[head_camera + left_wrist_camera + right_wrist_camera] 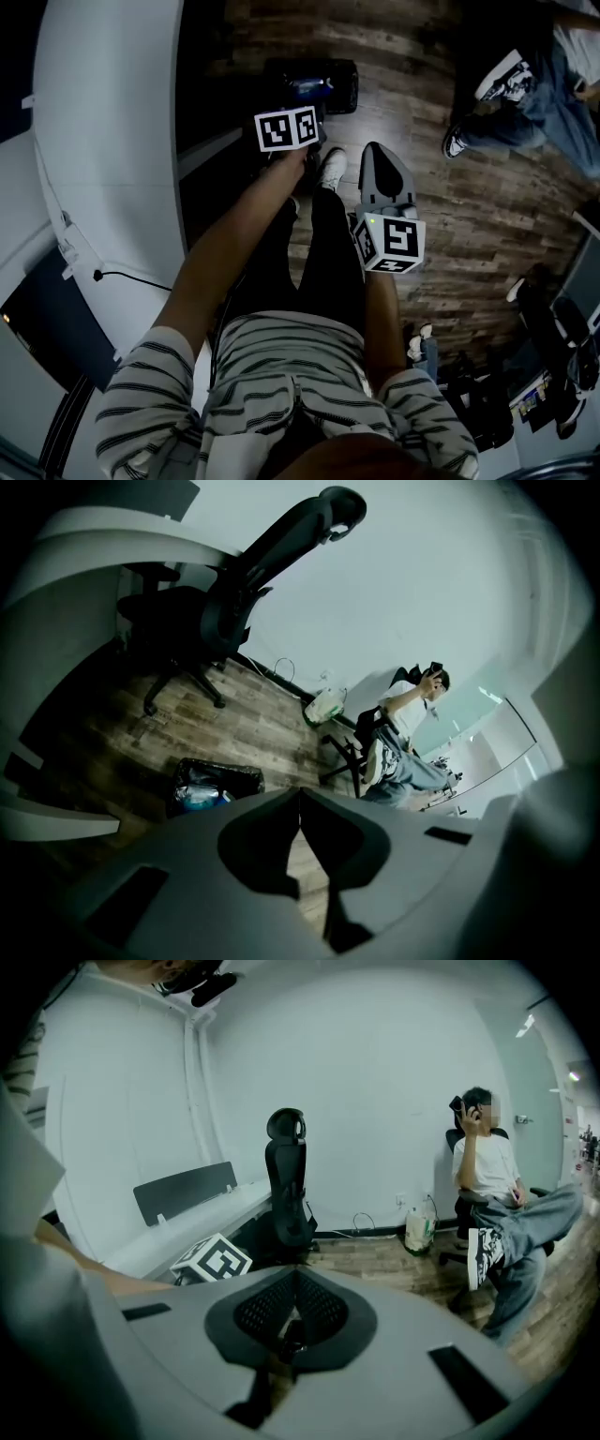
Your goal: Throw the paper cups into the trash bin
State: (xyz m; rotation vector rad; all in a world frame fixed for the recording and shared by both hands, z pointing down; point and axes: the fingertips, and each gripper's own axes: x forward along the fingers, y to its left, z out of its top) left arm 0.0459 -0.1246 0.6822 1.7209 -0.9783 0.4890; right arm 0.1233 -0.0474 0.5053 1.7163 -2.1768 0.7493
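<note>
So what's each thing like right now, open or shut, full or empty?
Left tool: shut, nothing in it.
Right tool: shut, nothing in it.
Bin: open on the floor, bag-lined, some rubbish inside.
Chair: upright, nobody on it.

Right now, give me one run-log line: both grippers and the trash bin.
left gripper: shut, empty | right gripper: shut, empty | trash bin: on floor, black-lined
</note>
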